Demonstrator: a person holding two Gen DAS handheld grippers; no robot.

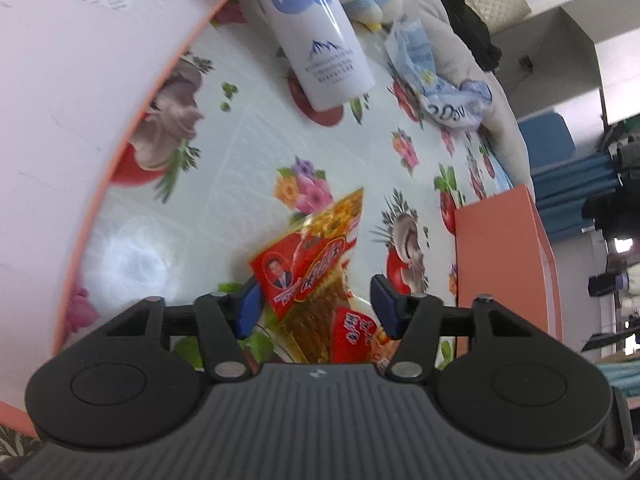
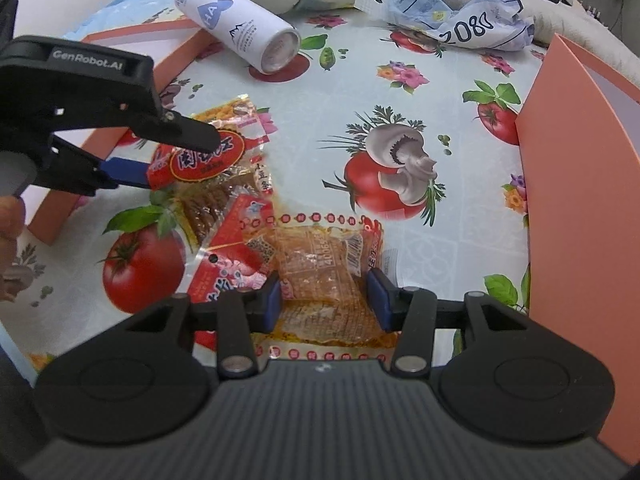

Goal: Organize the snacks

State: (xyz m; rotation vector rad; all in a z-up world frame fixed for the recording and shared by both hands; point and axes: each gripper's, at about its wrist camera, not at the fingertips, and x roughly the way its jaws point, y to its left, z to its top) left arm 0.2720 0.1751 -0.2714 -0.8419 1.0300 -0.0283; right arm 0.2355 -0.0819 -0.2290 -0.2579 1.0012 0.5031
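Left wrist view, from left: the pale lid of an orange-edged box [image 1: 80, 80] fills the left side. Next lies a white spray can [image 1: 316, 36] printed with a blue drop and the letters "HA". Below it, the left gripper [image 1: 312, 306] has its blue-padded fingers apart on either side of a red snack packet [image 1: 316, 276] that lies on the floral tablecloth [image 1: 248, 144]; whether the pads touch the packet cannot be told. Its red label carries a small portrait and Chinese characters, not legible. Further right lies a crumpled blue-and-white wrapper [image 1: 444, 80], and at the far right an orange box wall [image 1: 500, 272].

Right wrist view, from left: the left gripper [image 2: 176, 156], marked "GenRobot.AI", straddles the red snack packet [image 2: 212, 168]. In the centre, the right gripper [image 2: 326, 300] has its fingers apart around an orange translucent snack packet [image 2: 324, 264] bearing a barcode and digits too blurred to read; contact with the pads is unclear. Behind lie the spray can [image 2: 240, 28] and the crumpled wrapper [image 2: 460, 16], which reads "2080". The orange box wall [image 2: 576, 200] stands at the right.
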